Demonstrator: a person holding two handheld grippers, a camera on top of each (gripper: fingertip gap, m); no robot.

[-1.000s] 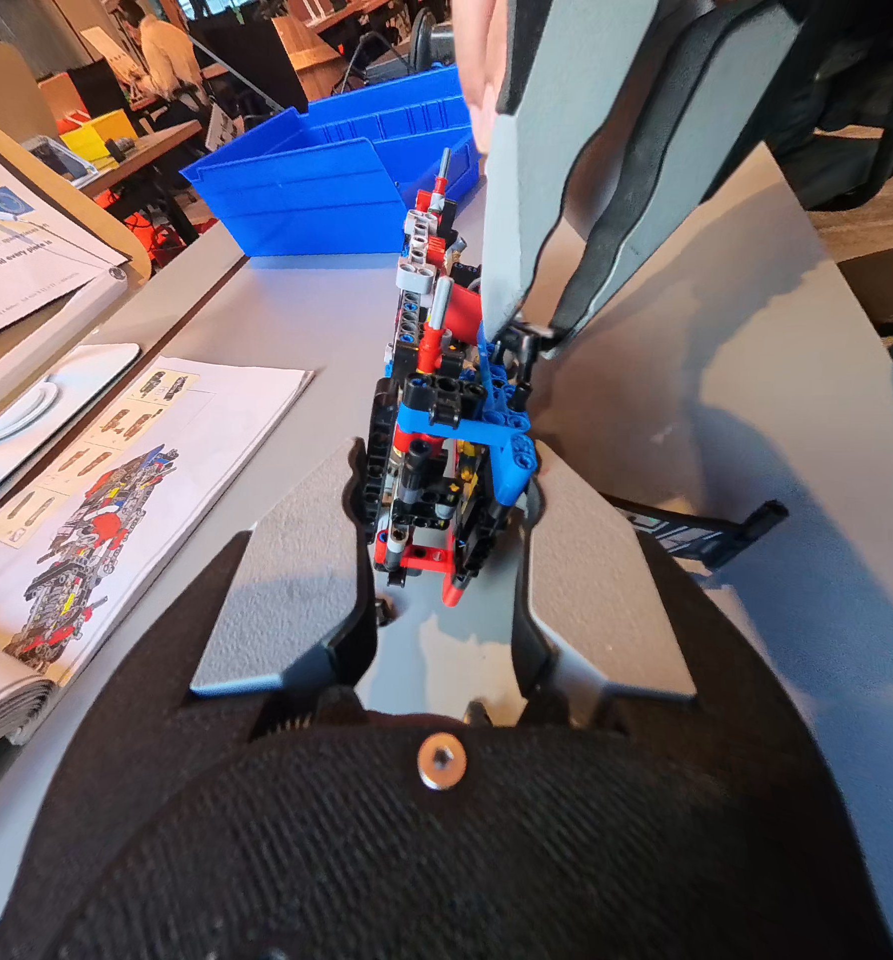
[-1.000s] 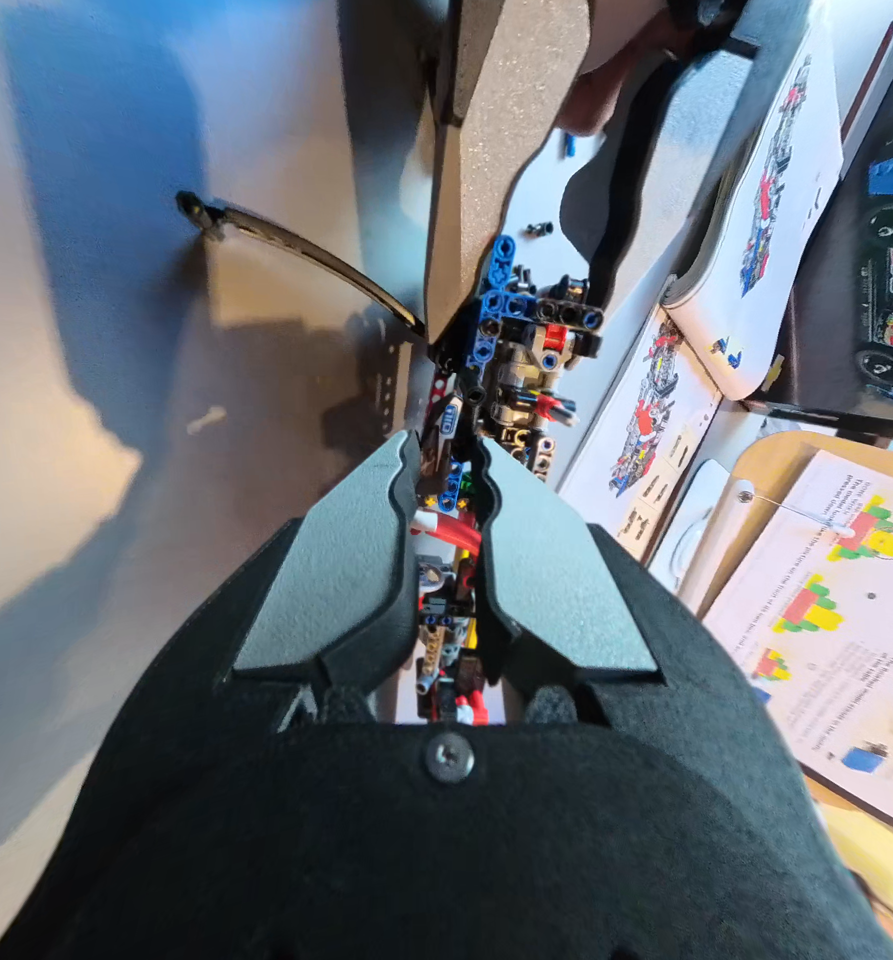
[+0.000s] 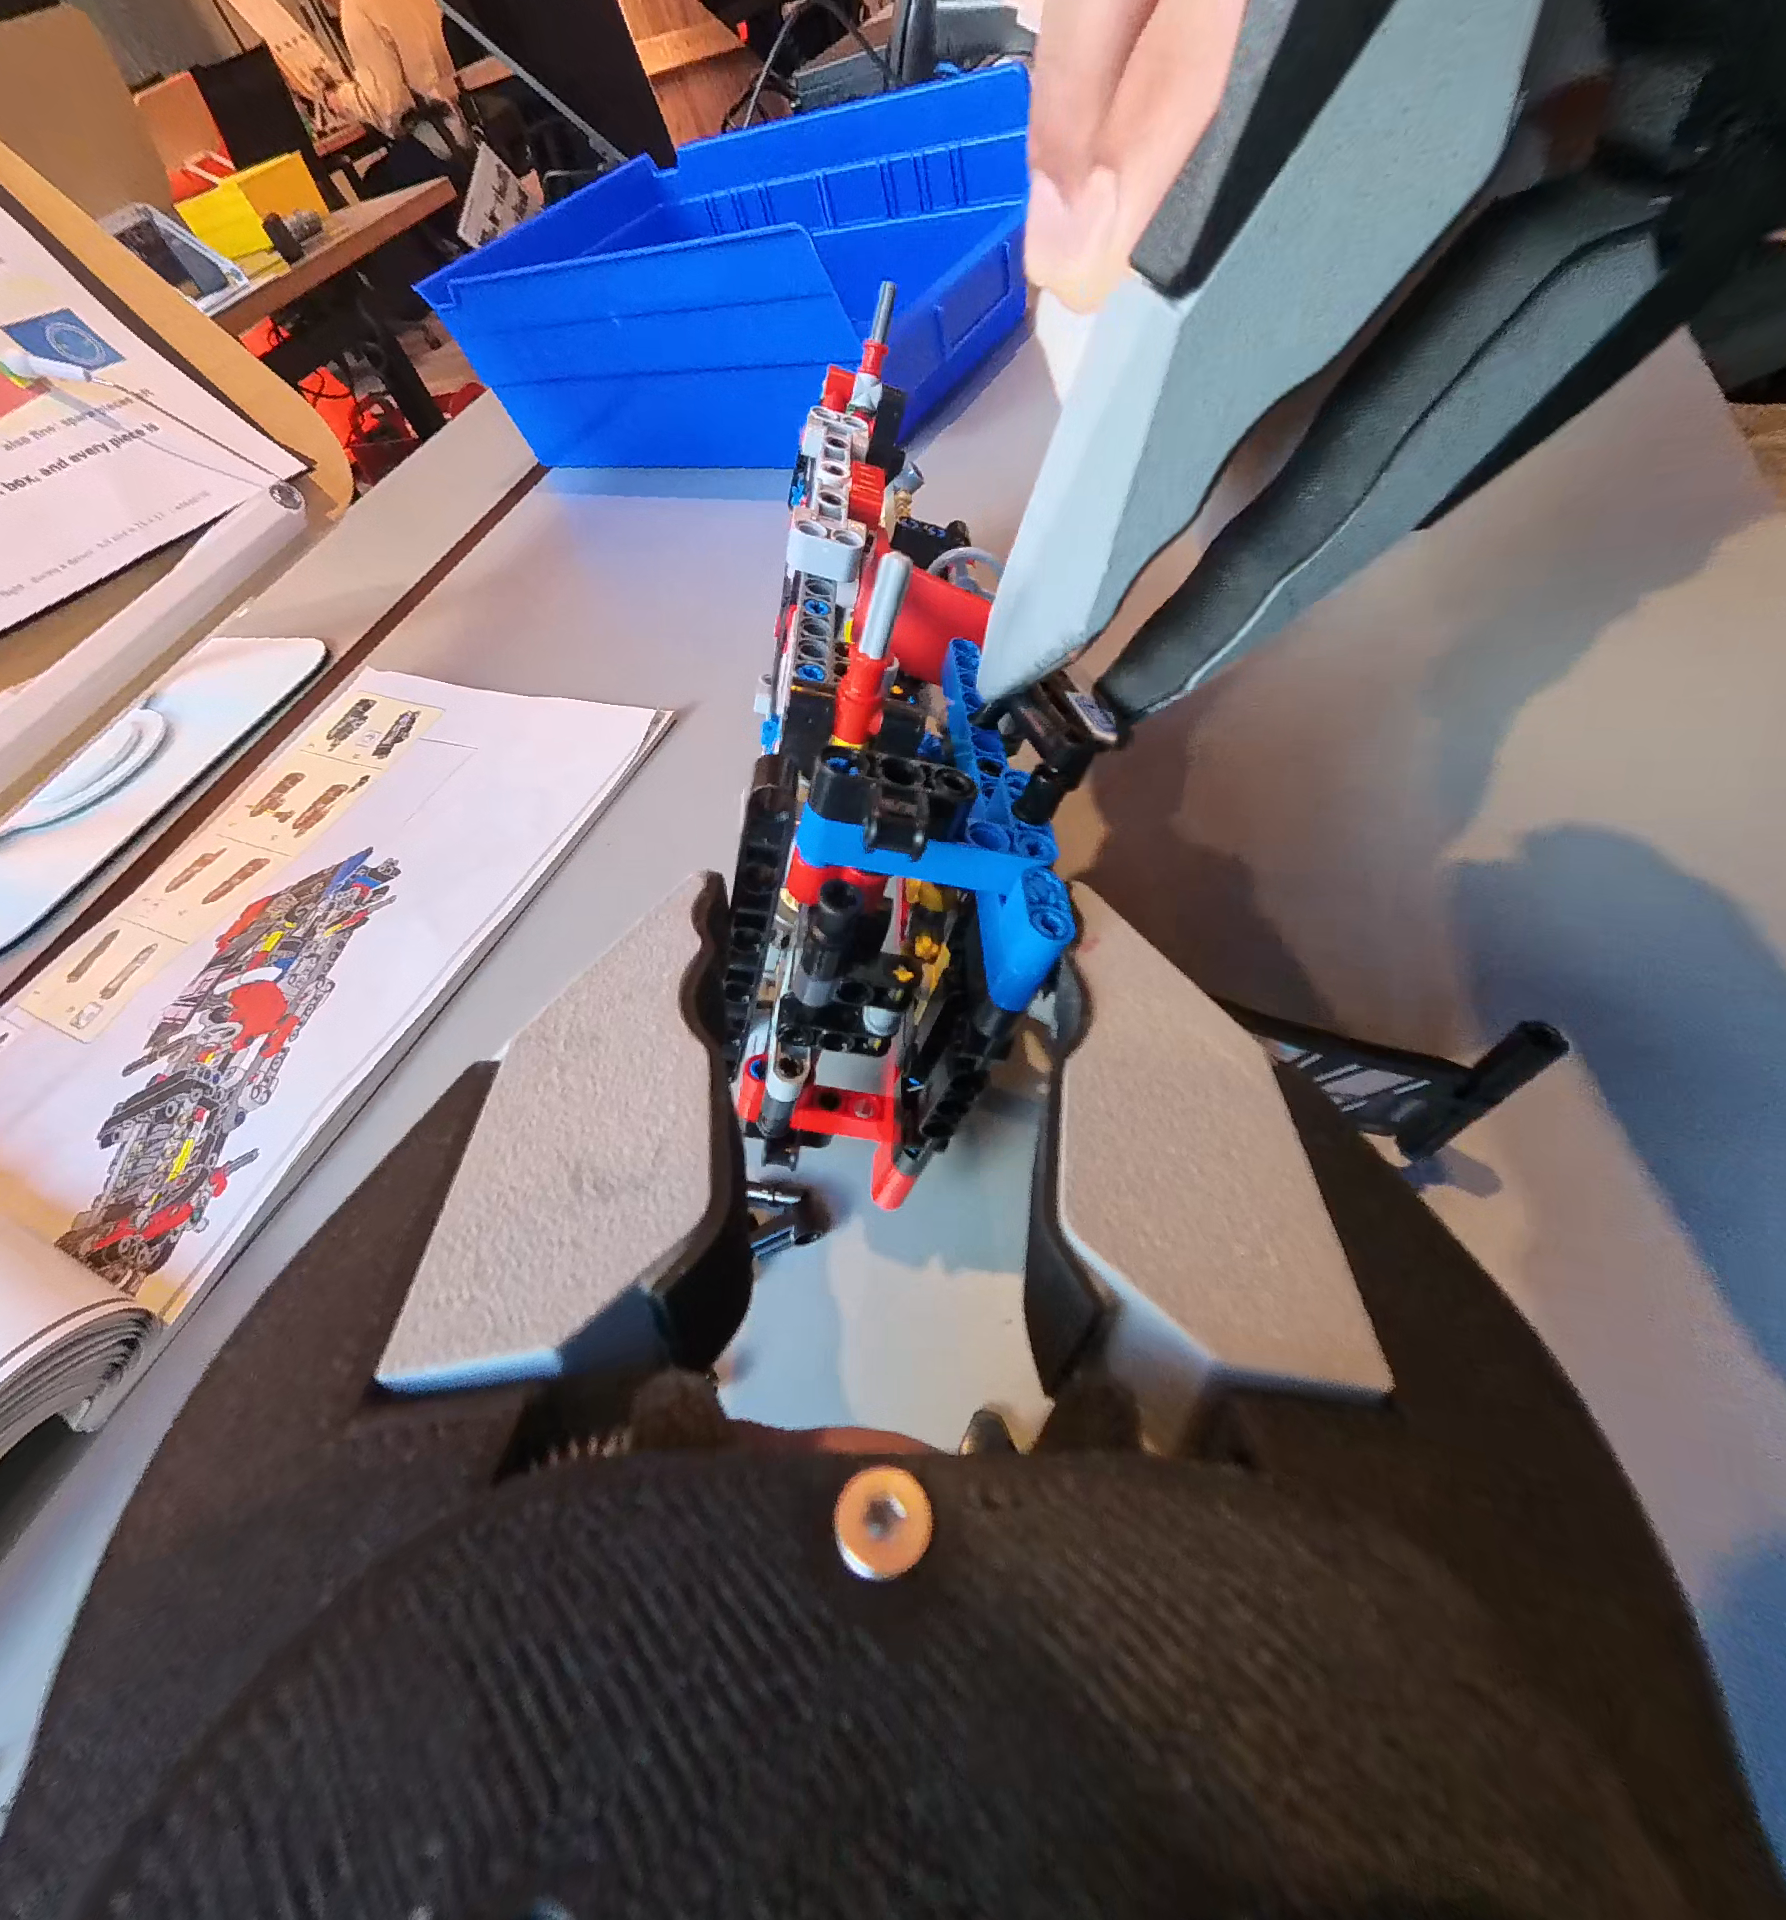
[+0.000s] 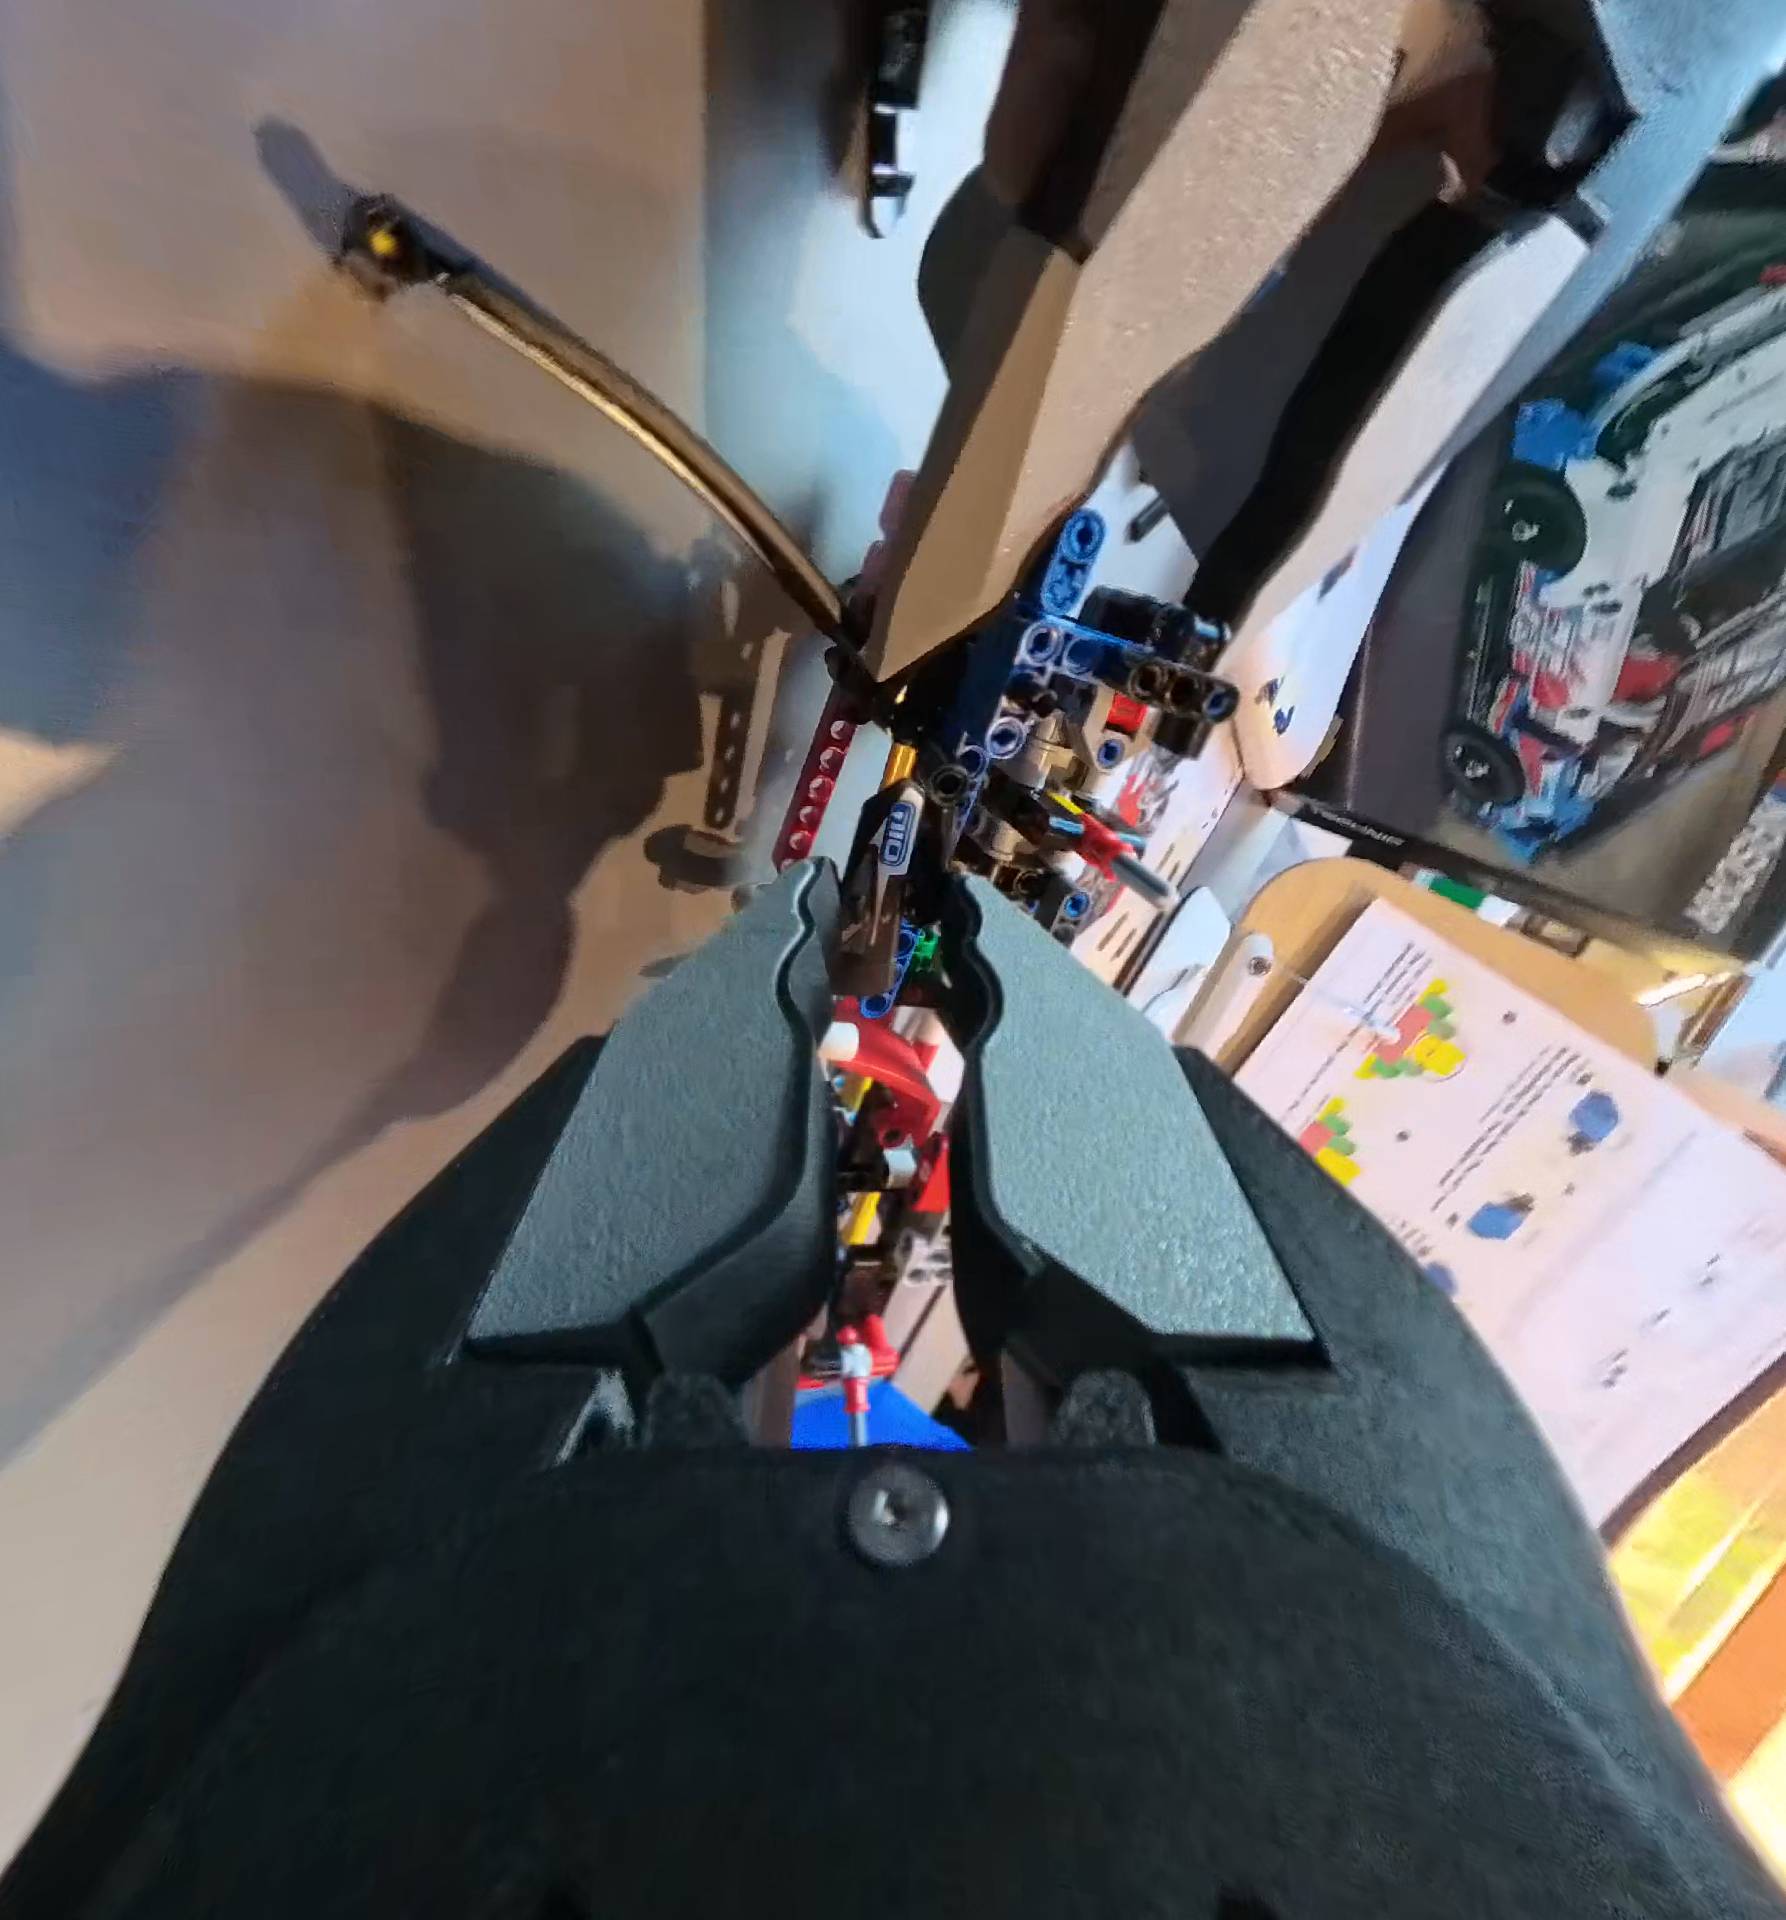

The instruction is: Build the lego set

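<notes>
Left wrist view: left gripper (image 3: pixel 884 997) clamps lego model (image 3: pixel 889 831); right gripper (image 3: pixel 1050 701) pinches small black piece (image 3: pixel 1060 717).

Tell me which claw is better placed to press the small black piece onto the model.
Right. The right claw already pinches the small black piece with a blue-and-white sticker beside the model's blue beams, while the left claw grips the red, blue and black model, steadying it.
</notes>
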